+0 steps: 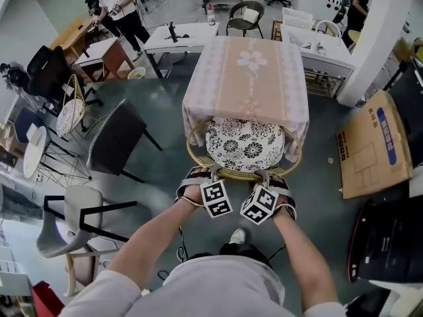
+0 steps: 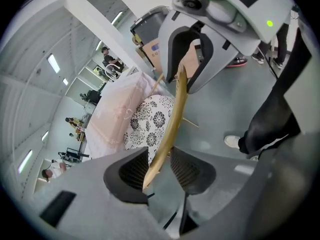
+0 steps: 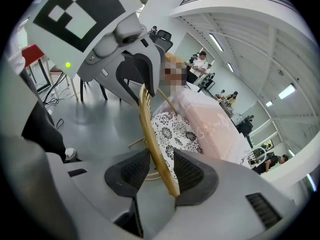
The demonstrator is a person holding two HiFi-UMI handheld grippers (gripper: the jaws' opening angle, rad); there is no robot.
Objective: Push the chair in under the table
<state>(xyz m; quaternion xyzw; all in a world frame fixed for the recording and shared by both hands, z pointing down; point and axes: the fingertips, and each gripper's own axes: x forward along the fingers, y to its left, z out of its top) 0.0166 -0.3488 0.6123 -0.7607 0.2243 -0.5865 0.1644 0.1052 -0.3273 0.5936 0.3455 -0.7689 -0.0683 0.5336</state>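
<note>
A rattan chair with a black-and-white flowered cushion [image 1: 244,144] stands with its seat partly under the table with the pink cloth [image 1: 248,78]. Its curved back rim [image 1: 239,174] faces me. My left gripper [image 1: 215,172] and right gripper [image 1: 263,175] sit side by side on that rim. In the left gripper view the rim [image 2: 176,109] runs between the jaws of the left gripper [image 2: 159,156], which stand apart with a gap beside it. In the right gripper view the rim [image 3: 149,124] passes likewise through the right gripper [image 3: 161,161], whose pads do not press it.
A black chair [image 1: 115,137] and a white chair [image 1: 66,220] stand to the left. A flat cardboard box [image 1: 370,147] lies at the right by a white pillar [image 1: 380,38]. White tables [image 1: 178,35] and people are farther back. My shoe [image 1: 237,236] is behind the chair.
</note>
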